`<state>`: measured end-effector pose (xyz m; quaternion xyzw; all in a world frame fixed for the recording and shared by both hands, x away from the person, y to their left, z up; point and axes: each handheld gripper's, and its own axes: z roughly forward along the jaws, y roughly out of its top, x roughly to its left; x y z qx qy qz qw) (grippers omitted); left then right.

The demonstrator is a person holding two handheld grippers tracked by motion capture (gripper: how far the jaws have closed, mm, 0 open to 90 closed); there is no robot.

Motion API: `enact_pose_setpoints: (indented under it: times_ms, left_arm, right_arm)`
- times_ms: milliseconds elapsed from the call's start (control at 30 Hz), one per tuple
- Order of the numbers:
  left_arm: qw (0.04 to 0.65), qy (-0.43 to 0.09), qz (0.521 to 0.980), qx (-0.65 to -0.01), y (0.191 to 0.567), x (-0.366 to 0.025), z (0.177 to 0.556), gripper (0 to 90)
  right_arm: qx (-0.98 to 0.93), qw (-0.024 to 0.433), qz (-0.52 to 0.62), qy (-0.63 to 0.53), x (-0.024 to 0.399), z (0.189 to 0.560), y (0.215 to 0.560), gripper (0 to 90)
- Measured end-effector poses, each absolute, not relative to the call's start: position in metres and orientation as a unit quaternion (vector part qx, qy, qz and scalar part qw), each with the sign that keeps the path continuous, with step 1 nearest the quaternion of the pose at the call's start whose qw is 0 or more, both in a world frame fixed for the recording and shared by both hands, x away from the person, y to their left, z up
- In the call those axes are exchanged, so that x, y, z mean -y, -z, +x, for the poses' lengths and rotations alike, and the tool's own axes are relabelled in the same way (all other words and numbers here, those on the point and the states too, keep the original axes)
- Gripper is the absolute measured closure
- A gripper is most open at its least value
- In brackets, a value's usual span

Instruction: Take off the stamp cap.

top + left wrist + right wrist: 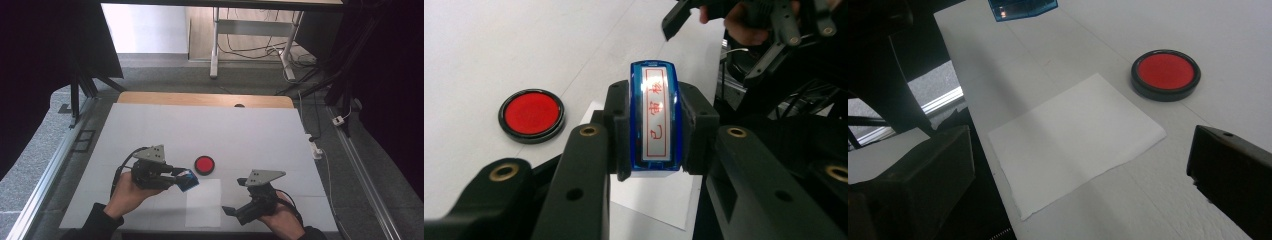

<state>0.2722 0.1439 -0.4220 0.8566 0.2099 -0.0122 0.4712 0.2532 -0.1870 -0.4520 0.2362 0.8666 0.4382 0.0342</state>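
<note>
While my left gripper (181, 178) is clamping the blue stamp (655, 117) for inking at the red ink pad (204, 164), my right gripper (231, 212) is waiting open beside the paper (203, 202)

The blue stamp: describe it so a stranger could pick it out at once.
On the white table cover, look left of the sheet of paper. The left gripper clamps the blue stamp there. Unlike the round red ink pad beside it, it is a clear-blue block with red characters.
</note>
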Motion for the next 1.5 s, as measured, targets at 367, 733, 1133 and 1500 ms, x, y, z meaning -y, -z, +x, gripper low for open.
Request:
enact_pose_setpoints:
  times_ms: [367, 733, 1133, 1500]
  left_arm:
    - [0.481, 0.017, 0.859, -0.176, 0.423, -0.138, 0.271, 70.2]
    - [0.490, 0.026, 0.856, -0.162, 0.424, -0.135, 0.271, 70.2]
    - [0.494, 0.033, 0.856, -0.146, 0.426, -0.131, 0.274, 70.2]
    - [0.496, 0.038, 0.857, -0.138, 0.429, -0.130, 0.278, 70.2]
  right_arm:
    - [-0.873, -0.002, 0.203, -0.443, 0.165, 0.260, 0.454, 0.0]
    - [-0.882, -0.019, 0.173, -0.438, 0.145, 0.265, 0.457, 0.0]
    - [-0.884, -0.035, 0.155, -0.440, 0.129, 0.271, 0.460, 0.0]
    - [-0.888, -0.046, 0.143, -0.435, 0.118, 0.277, 0.463, 2.3]
